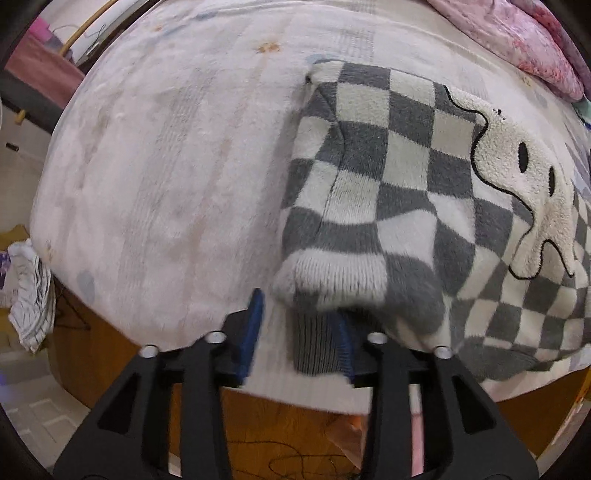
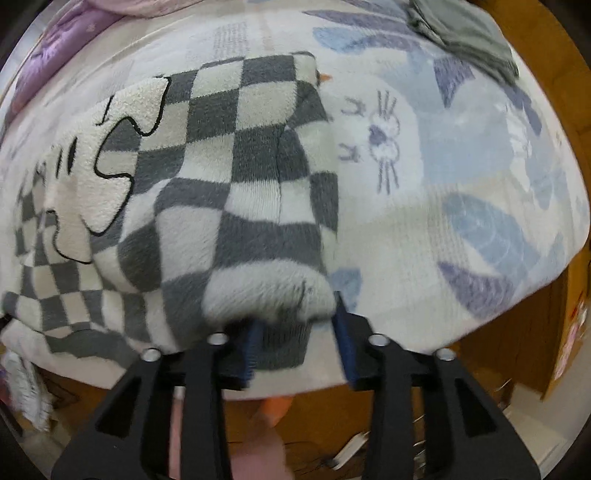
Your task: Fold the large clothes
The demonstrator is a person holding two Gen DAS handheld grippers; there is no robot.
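A fluffy grey-and-white checkered sweater (image 1: pixel 406 192) with a cream ghost patch (image 1: pixel 524 177) lies on the bed, sleeves folded over its body. It also shows in the right wrist view (image 2: pixel 221 192). My left gripper (image 1: pixel 301 336) is open at the sweater's near left corner, its grey ribbed hem (image 1: pixel 317 343) lying between the blue pads (image 1: pixel 255 325). My right gripper (image 2: pixel 299 347) is open at the near right corner, the ribbed hem (image 2: pixel 284 343) between its pads (image 2: pixel 345 343).
The sweater rests on a pale plush blanket (image 1: pixel 166 177) with blue animal prints (image 2: pixel 461 166). A pink quilt (image 1: pixel 517 40) lies at the far edge, a grey-green garment (image 2: pixel 465 33) at the far right. Wooden bed frame (image 1: pixel 295 424) below.
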